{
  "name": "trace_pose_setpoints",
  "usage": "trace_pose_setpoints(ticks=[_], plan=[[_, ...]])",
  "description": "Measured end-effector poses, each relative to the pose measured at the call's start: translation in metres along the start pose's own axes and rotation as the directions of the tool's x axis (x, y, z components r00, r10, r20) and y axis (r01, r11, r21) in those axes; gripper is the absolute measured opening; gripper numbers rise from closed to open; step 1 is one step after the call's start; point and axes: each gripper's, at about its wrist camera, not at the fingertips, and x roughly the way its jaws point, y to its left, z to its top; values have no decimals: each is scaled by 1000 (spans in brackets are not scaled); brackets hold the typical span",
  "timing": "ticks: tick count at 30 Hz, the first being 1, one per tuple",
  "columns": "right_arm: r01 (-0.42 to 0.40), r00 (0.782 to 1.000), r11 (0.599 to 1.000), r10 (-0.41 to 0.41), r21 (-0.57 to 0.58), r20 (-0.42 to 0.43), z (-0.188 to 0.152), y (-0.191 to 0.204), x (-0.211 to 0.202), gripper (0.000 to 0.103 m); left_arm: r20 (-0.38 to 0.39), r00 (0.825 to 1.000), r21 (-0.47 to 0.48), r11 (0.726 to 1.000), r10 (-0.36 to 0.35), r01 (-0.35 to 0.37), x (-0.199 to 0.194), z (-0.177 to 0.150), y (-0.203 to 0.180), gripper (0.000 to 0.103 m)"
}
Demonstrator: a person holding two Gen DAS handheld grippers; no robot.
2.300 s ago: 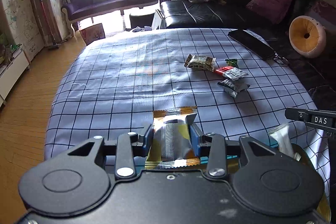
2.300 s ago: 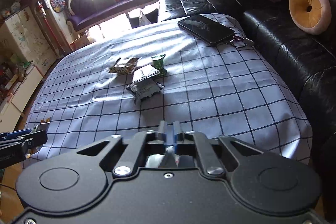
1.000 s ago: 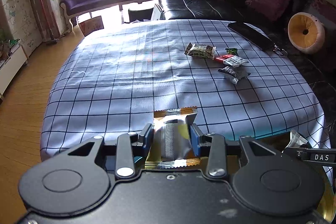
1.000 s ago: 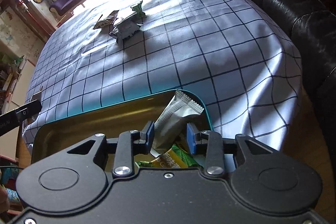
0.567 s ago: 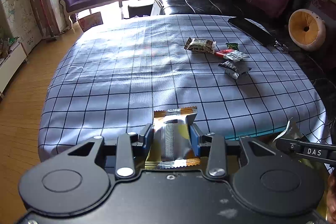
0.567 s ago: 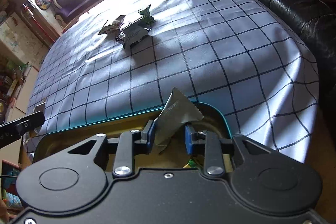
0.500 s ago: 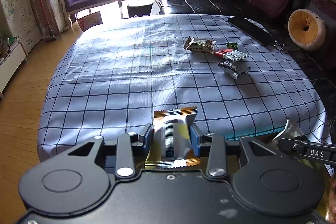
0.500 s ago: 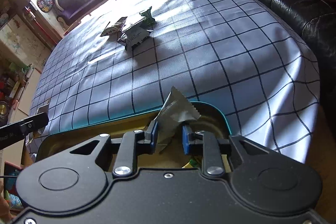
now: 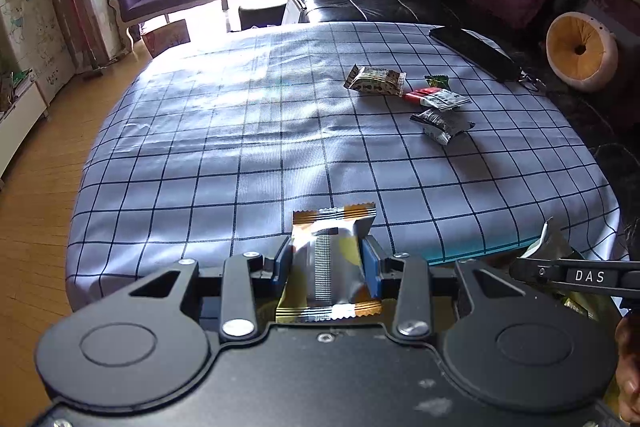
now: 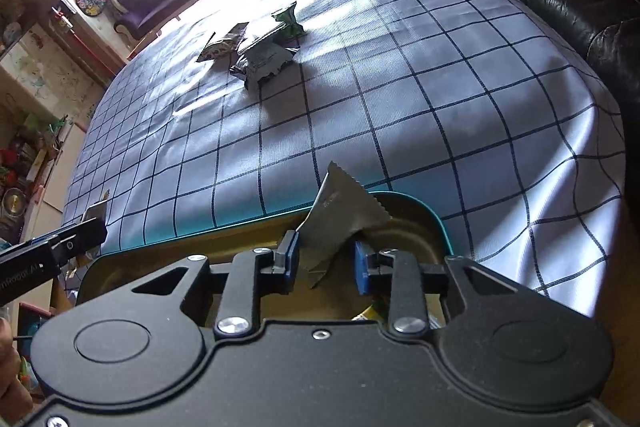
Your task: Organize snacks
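Right tongs (image 10: 326,259) have just been spreading again after a quick squeeze, and the silver packet (image 10: 340,219) stands between the blue pads (image 10: 289,254), leaning on the left one with a gap at the right one, so nothing pinches it now; its saw-tooth end pokes up over the teal-rimmed tin (image 10: 416,205); left tongs (image 9: 329,261) haven't budged, pressed on the gold-and-silver snack bar (image 9: 330,255), held over the near edge of the surface (image 9: 240,131) with its checked cloth; further along to the right, four loose snacks sit together mid-cloth: the olive-patterned packet (image 9: 375,80), the small green one (image 9: 437,80), the red-and-white one (image 9: 436,98) and the dark crinkled one (image 9: 442,121); beyond them a black phone (image 9: 472,53) lies at the far edge; down at the right, the other tool's arm marked DAS crosses in front of the silver packet.
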Motion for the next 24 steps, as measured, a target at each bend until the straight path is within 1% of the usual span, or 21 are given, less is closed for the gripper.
trace_pose_setpoints(ticks=[3,5,6,7,9,12,15,16,17,20,22,24], plan=[[-35,999,996,36,78,-10,1,-7,6,48,-4,1000,-5,1000,-1,1,1,0,0,40],[-48,999,990,47,134,9,1,-12,8,39,-6,1000,-2,1000,-1,1,2,-1,0,40],[-60,998,988,59,140,6,2,-13,8,33,-6,1000,-1,1000,-1,1,2,-1,0,40],[-63,998,989,62,131,9,2,-12,6,31,-6,1000,0,1000,-2,2,2,-1,1,40],[-44,999,995,42,87,29,4,-5,-3,30,-6,1000,-1,1000,-6,6,3,0,2,40],[-52,997,998,50,27,61,12,7,-18,30,-4,1000,-4,1000,-9,9,4,3,2,40],[-28,996,999,31,-39,81,32,19,-20,31,-1,1000,-3,1000,-8,8,7,7,2,40],[-16,996,998,22,-60,87,39,23,-17,31,0,1000,-1,1000,-7,7,8,8,1,40],[-1,996,995,10,-104,87,48,28,-12,31,1,1000,0,1000,-7,7,9,8,1,40],[46,996,975,-28,-219,87,66,43,8,31,-6,1000,-2,1000,-9,8,14,11,1,40],[27,998,966,-10,-258,68,76,46,21,32,-11,1000,-5,1000,-7,6,17,13,1,40],[8,999,966,6,-259,54,84,45,32,34,-14,1000,-7,1000,-3,3,19,14,2,40]])
